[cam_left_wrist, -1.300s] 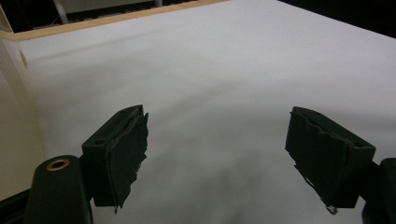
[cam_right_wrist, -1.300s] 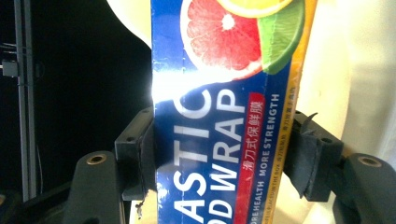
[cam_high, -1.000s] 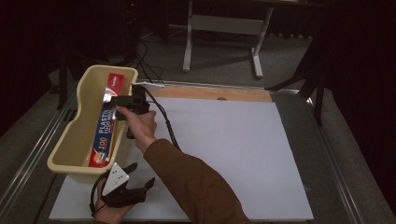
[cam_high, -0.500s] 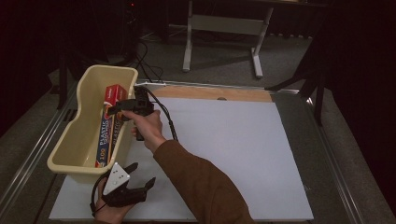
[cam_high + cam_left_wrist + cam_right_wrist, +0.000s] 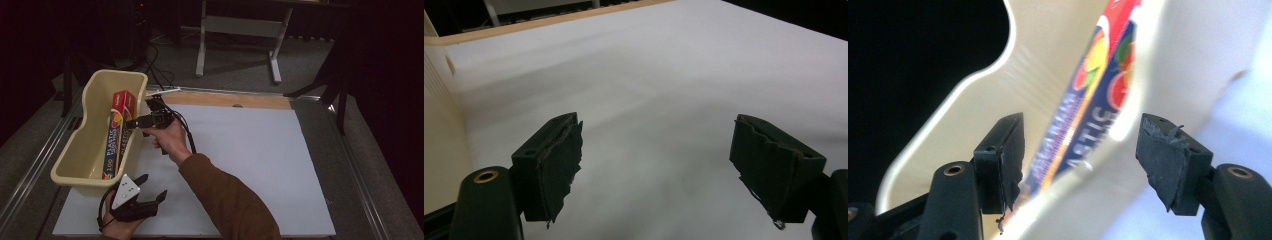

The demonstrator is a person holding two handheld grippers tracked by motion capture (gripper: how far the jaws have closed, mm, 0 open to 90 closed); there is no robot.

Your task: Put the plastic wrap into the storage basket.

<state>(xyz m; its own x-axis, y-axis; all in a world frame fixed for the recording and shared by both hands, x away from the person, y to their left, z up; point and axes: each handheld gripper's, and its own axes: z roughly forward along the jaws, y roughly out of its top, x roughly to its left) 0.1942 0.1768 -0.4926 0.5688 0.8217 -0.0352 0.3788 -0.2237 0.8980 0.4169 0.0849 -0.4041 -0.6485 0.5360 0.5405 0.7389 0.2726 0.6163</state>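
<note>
A cream plastic tub (image 5: 90, 140) stands on the left of the table. Inside it a long red and blue plastic wrap box (image 5: 116, 135) rests on its edge against the right wall. My right gripper (image 5: 135, 121) is held at the tub's right rim, pointing into it. In the right gripper view it (image 5: 1080, 170) is open, with the box (image 5: 1093, 100) and the tub wall (image 5: 1038, 65) beyond the jaws. My left gripper (image 5: 152, 186) sits low in front of the tub. It (image 5: 656, 170) is open over the white sheet (image 5: 664, 75) and holds nothing.
A large white sheet (image 5: 250, 160) covers the table, with a wooden strip (image 5: 225, 100) along its far edge. Metal rails run down both table sides. A metal stand (image 5: 240, 25) and cables lie on the floor behind.
The box has tipped from lying flat in the tub to standing on its edge against the right wall. My right gripper has drawn back slightly to the right. The left gripper stays put.
</note>
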